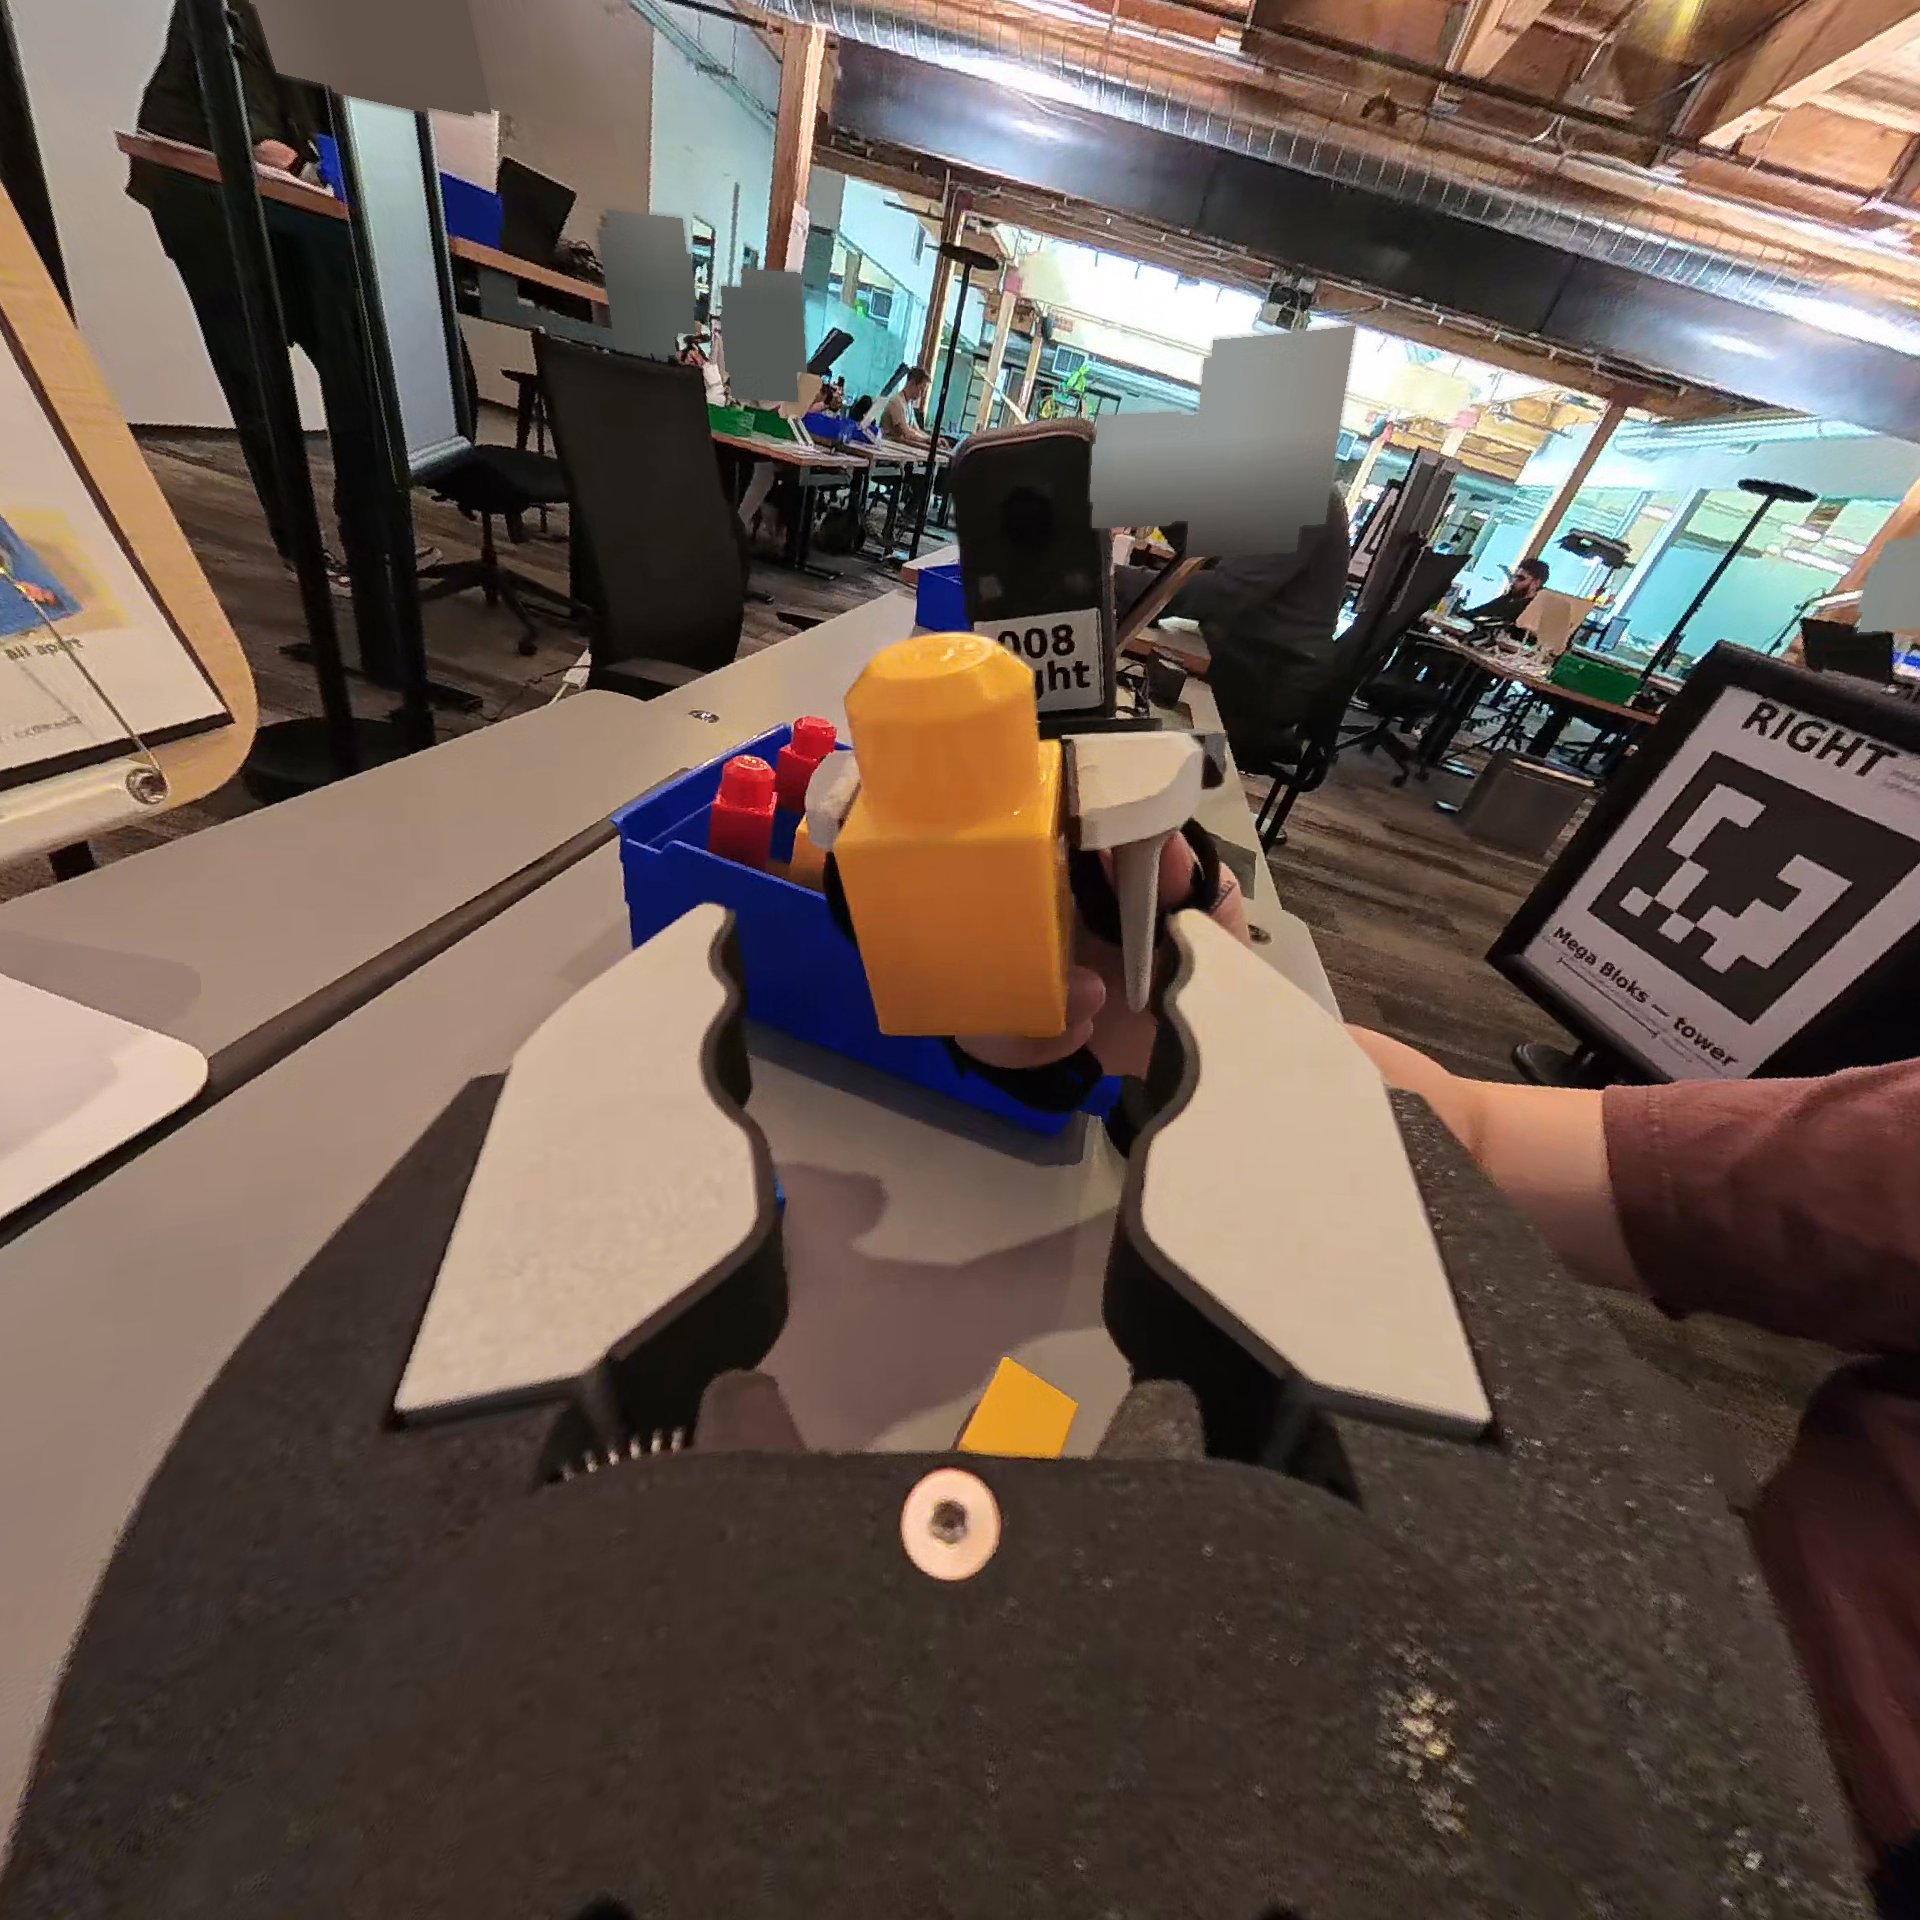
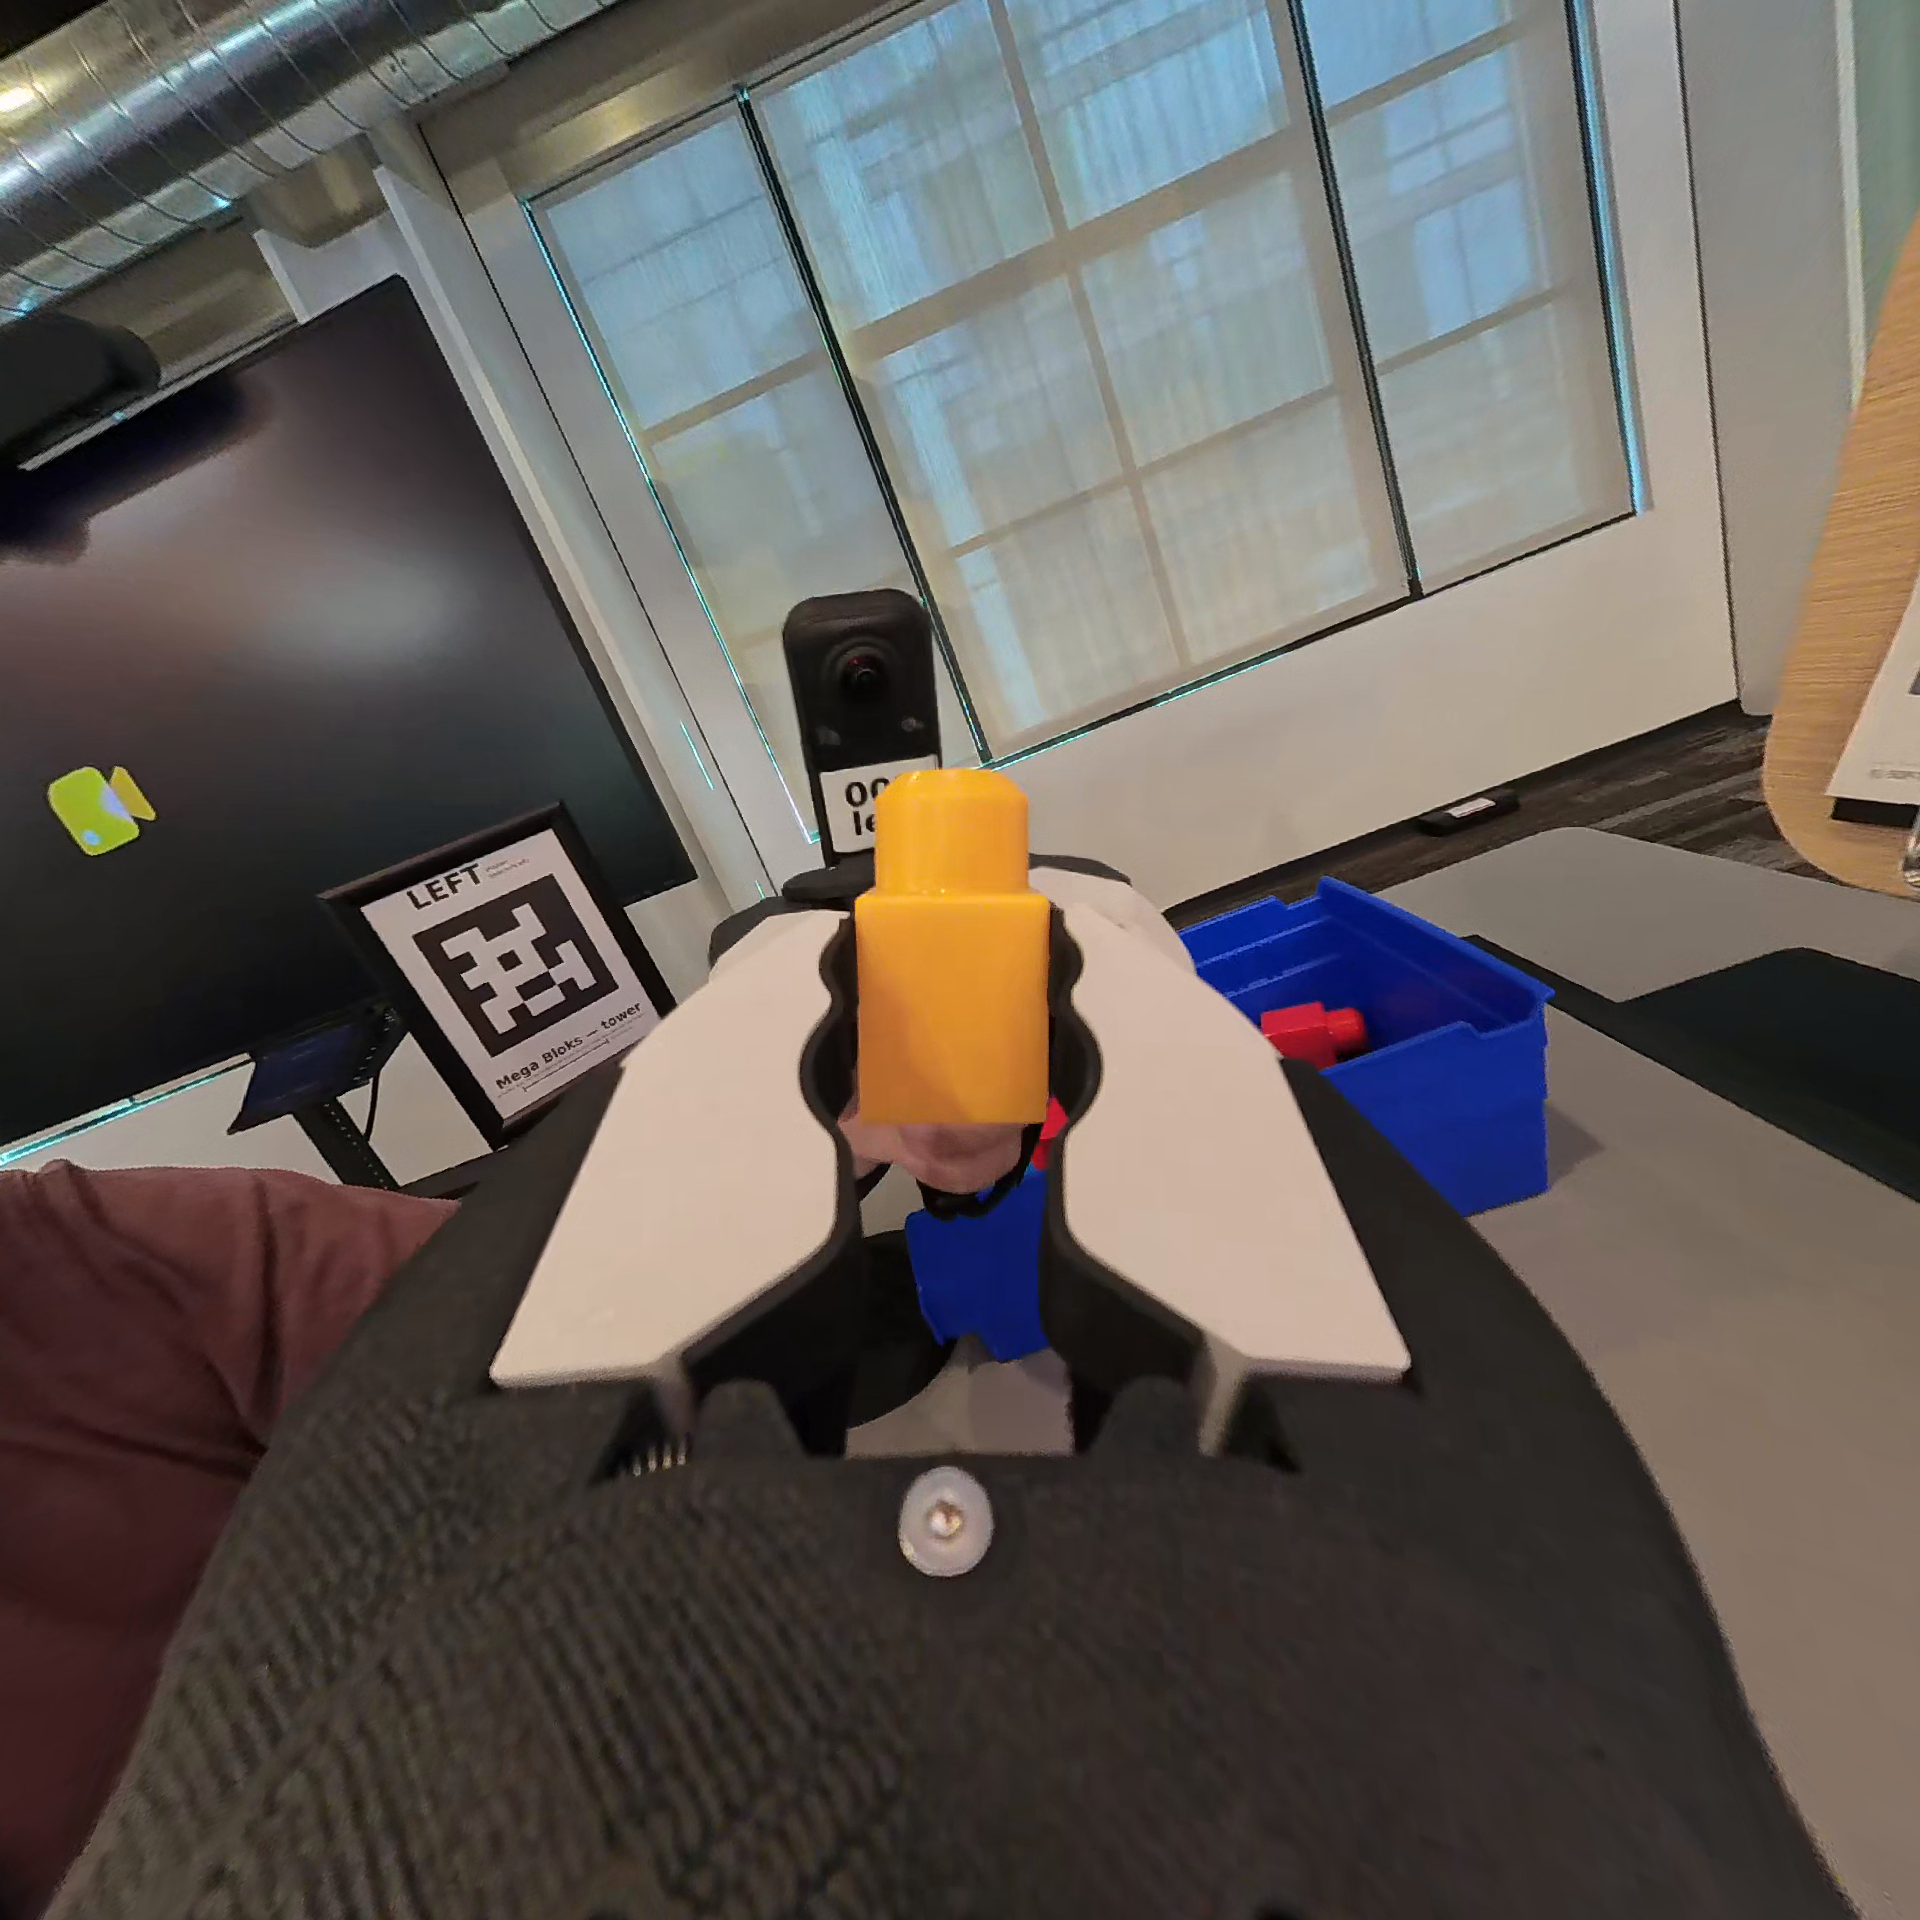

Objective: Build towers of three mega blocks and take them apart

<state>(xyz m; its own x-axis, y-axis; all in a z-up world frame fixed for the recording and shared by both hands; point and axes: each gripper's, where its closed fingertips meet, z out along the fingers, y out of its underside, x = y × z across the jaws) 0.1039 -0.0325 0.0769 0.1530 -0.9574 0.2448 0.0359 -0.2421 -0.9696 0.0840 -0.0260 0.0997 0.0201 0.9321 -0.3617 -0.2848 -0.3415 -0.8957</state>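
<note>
Here, a yellow block (image 2: 951, 1013) is clamped upright between the pads of the right gripper (image 2: 951, 1023), at the centre of the frame.

In the left wrist view the same yellow block (image 1: 956, 883) is seen at mid-frame, pinched by the right gripper (image 1: 951, 821) from behind, its stud pointing up. The left gripper (image 1: 951, 997) is spread wide below and in front of it; nothing is gripped, and its fingertips (image 1: 686, 966) seem to stand clear of the block. A blue bin (image 1: 727, 935) is set on the grey table (image 1: 312, 935) just behind, left of centre, with red blocks (image 1: 743, 805) standing inside. A yellow piece (image 1: 1018, 1413) is glimpsed low in the frame, though its kind cannot be told.
</note>
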